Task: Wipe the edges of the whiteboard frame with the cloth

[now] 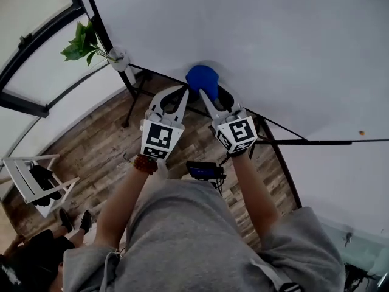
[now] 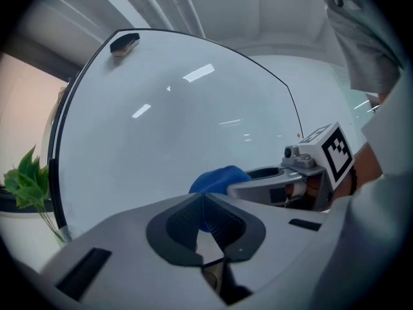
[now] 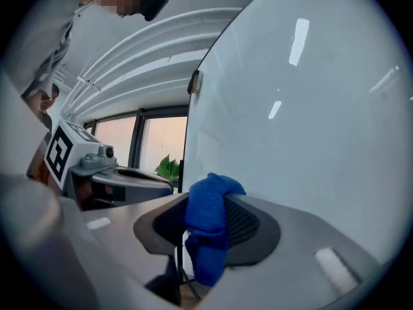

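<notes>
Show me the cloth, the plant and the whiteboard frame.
cloth (image 3: 208,219), right gripper view, its middle fold.
plant (image 1: 79,41), head view, a leaf.
frame (image 2: 53,154), left gripper view, its left edge.

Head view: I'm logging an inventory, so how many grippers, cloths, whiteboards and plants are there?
Grippers: 2, the left gripper and the right gripper
Blue cloth: 1
Whiteboard: 1
Plant: 1
Total: 5

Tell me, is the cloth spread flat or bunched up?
Bunched. The blue cloth is a crumpled wad pinched between the jaws of the right gripper, one end hanging down.
</notes>
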Demonstrator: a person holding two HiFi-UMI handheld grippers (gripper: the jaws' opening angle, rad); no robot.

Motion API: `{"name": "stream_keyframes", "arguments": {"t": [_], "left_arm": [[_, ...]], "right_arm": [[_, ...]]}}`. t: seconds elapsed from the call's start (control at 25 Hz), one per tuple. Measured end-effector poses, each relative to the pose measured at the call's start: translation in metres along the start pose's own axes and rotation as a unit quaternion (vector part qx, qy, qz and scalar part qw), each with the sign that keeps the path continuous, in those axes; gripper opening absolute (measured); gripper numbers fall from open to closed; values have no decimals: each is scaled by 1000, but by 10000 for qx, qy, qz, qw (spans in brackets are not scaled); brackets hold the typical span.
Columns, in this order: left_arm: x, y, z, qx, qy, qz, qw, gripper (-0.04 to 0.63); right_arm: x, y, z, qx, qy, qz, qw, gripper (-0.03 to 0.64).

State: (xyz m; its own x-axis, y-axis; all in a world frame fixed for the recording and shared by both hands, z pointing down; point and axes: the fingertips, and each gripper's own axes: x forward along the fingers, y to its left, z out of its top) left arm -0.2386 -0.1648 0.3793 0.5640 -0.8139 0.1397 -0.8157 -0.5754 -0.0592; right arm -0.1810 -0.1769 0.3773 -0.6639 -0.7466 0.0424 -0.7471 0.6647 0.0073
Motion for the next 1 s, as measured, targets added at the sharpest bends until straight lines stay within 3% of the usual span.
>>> {"name": "stream_keyframes", "arguments": {"t": [0.28, 0.48, 0.68, 1.0], "left_arm": [[11, -69, 65, 214, -583, 160, 9979, 11], [3, -120, 97, 372, -921, 474, 9939, 11], [-7, -165, 103, 417, -1000, 676, 9918, 11], [-12, -207, 95, 275, -870, 811, 9925, 11]], "right_arm": [[-92, -20, 73, -672, -628, -387, 9950, 158], [-159, -33, 99, -675, -903, -619, 9917, 158], [-219, -53, 102, -174, -1161, -935, 9887, 158], [-273, -58, 77, -446, -920, -1240, 9870, 158]]}}
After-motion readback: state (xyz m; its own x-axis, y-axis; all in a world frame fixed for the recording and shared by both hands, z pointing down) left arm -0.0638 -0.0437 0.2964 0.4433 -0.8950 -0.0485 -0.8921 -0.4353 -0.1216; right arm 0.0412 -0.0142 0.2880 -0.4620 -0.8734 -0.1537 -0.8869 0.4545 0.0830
